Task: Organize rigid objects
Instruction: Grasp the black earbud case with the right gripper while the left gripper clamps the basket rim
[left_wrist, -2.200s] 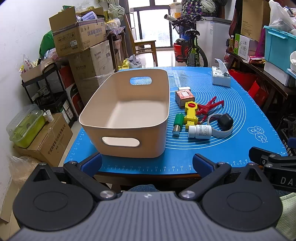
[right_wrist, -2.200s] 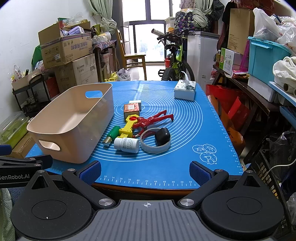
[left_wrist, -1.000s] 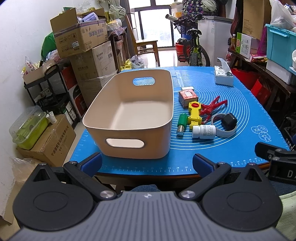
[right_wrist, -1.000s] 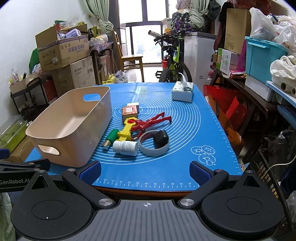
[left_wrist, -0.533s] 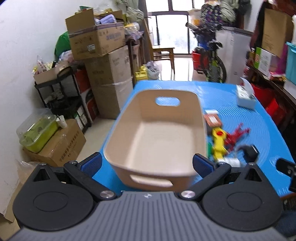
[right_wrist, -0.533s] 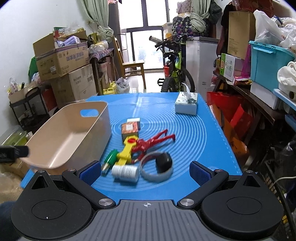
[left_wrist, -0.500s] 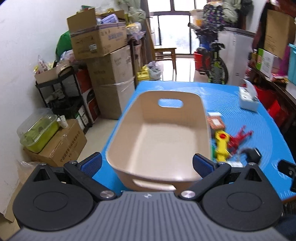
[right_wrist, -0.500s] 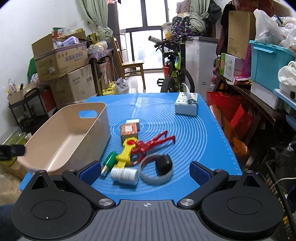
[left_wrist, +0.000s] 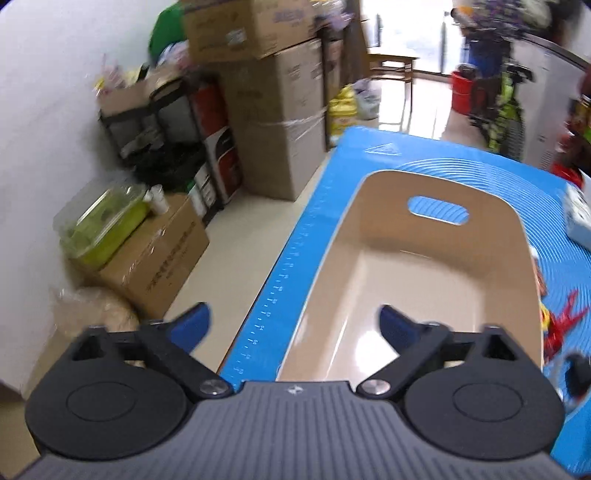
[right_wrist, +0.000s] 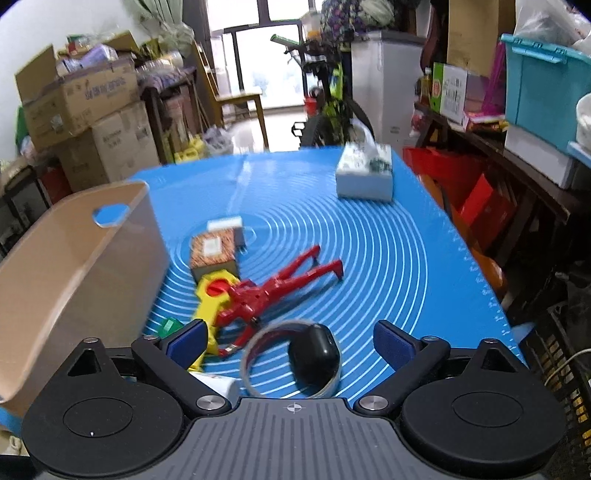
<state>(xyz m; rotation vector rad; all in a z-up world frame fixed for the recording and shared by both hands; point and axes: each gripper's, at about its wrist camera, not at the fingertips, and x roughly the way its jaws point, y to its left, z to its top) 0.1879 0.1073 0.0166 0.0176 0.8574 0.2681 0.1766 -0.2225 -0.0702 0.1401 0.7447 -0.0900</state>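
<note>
While bin (left_wrist: 424, 280) sits empty on mat (right_wrist: 388, 258), nothing sorted — red tool (right_wrist: 280, 284), ring (right_wrist: 291, 360), box (right_wrist: 214, 254) lie beside it. Left gripper (left_wrist: 293, 325), right gripper (right_wrist: 290, 341) — both spread, holding nothing.

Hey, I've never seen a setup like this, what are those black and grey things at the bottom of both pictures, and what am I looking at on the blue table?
Those are two hand-held grippers, each carrying a wide-angle camera that looks out along its blue-tipped fingers. One picture comes from the left gripper, above the near left edge of a beige bin with nothing visible inside. The other comes from the right gripper, above a black object in a grey ring. On the blue mat also lie a red tool, a yellow tool, a small patterned box and a tissue box. Both grippers are open and hold nothing.
</note>
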